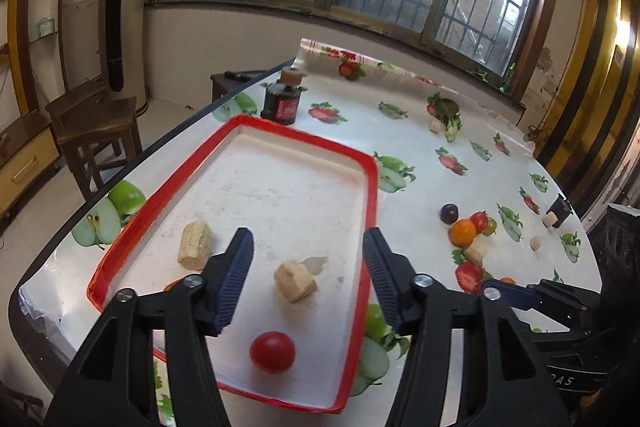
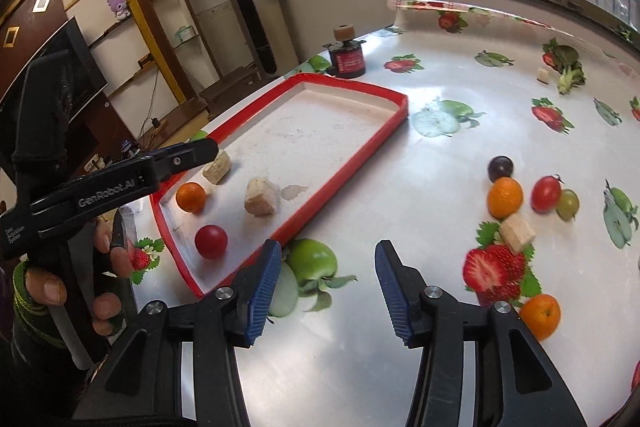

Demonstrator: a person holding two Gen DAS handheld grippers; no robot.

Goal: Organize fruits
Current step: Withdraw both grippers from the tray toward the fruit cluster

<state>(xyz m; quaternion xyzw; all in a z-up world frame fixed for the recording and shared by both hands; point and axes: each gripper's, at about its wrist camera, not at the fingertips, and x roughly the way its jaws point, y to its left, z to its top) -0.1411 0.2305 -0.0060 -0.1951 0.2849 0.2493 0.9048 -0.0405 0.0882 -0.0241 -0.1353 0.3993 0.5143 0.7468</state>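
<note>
A red-rimmed white tray (image 1: 372, 211) holds a red tomato (image 1: 272, 351), two beige chunks (image 1: 295, 281) and an orange (image 2: 191, 197). My left gripper (image 1: 307, 233) hangs open above the tray with nothing between its fingers. Just right of the tray (image 2: 352, 167), my right gripper (image 2: 329, 247) stands open and empty over the fruit-print tablecloth. Further right lies a cluster: a dark plum (image 2: 500, 167), an orange (image 2: 505, 197), a red tomato (image 2: 546, 193), a green fruit (image 2: 568, 204) and a beige cube (image 2: 517, 235). Another orange (image 2: 540, 315) sits nearer.
A dark jar (image 1: 280, 103) with a cork-coloured top stands behind the tray. Broccoli (image 1: 448, 113) and a beige cube (image 1: 435, 126) lie at the far right. A wooden stool (image 1: 96, 131) stands beyond the table's left edge. A person's hand (image 2: 108, 267) holds the left gripper.
</note>
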